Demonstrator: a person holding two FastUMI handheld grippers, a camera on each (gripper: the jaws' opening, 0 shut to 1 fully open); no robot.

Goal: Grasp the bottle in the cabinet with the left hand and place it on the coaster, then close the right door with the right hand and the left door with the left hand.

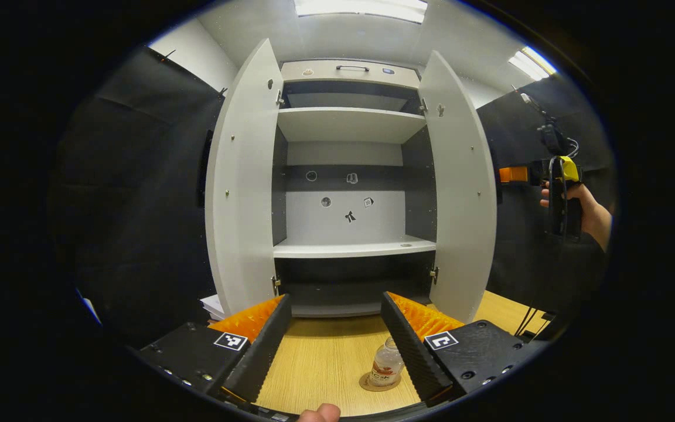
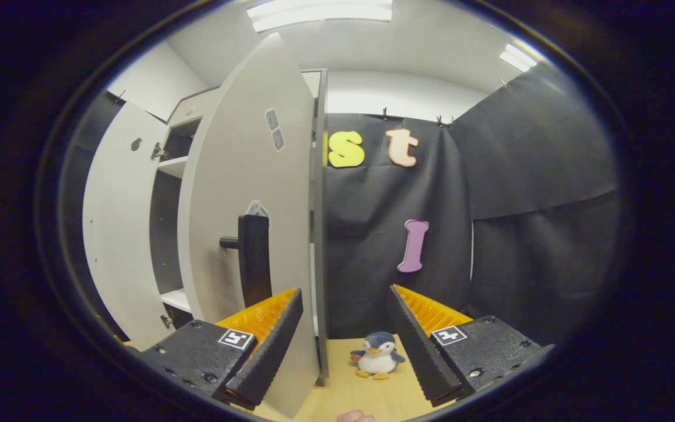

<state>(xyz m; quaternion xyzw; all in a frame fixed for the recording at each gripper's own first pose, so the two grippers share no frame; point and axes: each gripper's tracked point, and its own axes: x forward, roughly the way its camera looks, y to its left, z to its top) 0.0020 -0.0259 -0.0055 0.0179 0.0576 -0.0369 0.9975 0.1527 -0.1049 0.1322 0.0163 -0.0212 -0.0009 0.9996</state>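
Observation:
In the left gripper view a small clear bottle [image 1: 385, 366] with a red label stands upright on a round brown coaster [image 1: 372, 385] on the wooden table. My left gripper [image 1: 337, 351] is open above the table, the bottle just inside its right finger. The white cabinet [image 1: 349, 193] stands with both doors open: left door [image 1: 244, 187] and right door [image 1: 460, 193]. My right gripper [image 1: 513, 174] is held by a hand beside the right door. In the right gripper view my right gripper [image 2: 343, 346] is open, just outside the right door [image 2: 244, 234] with its black handle [image 2: 254, 258].
A penguin plush [image 2: 377, 355] sits on the table behind the right door's edge. The cabinet's shelves [image 1: 352, 249] are bare. White papers [image 1: 213, 306] lie at the foot of the left door. Black cloth walls stand on both sides.

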